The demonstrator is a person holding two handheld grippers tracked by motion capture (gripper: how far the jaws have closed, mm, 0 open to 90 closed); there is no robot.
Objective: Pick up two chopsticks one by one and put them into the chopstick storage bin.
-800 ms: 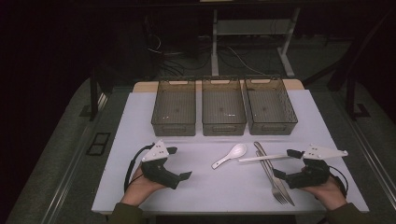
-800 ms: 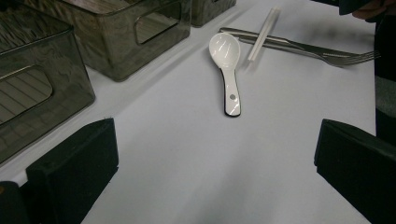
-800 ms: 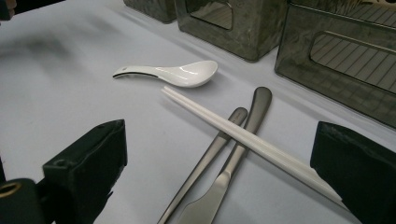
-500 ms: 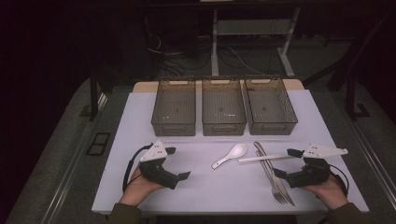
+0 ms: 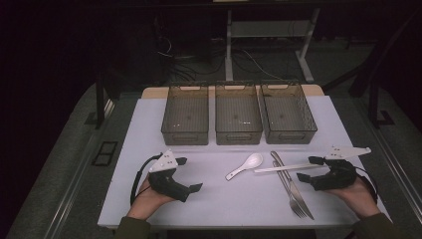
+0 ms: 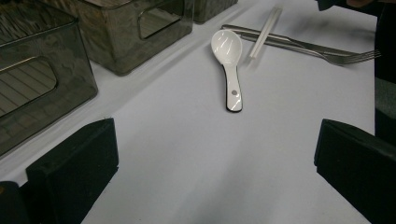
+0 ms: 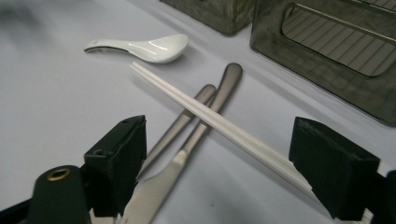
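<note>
Chopsticks (image 7: 224, 126) | lie across knife (image 5: 294, 188) and fork (image 5: 287, 185), near side of the three empty bins (image 5: 238, 120) | right gripper (image 7: 219, 172) gaping around them, not pinching | left gripper (image 5: 190, 174) wide, holding nothing | spoon (image 5: 245, 166) also unsorted; nothing binned.

three bins (image 5: 238, 119), one spoon (image 5: 245, 166), one fork (image 5: 291, 191), one knife (image 5: 297, 191), chopsticks (image 5: 288, 168)

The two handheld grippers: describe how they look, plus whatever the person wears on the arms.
Left gripper and right gripper have chunky black bodies, each topped by a pale grey three-cornered plate, with a black cable looping behind. The jaws end in blocky black pads. Dark olive sleeves cover the forearms.
</note>
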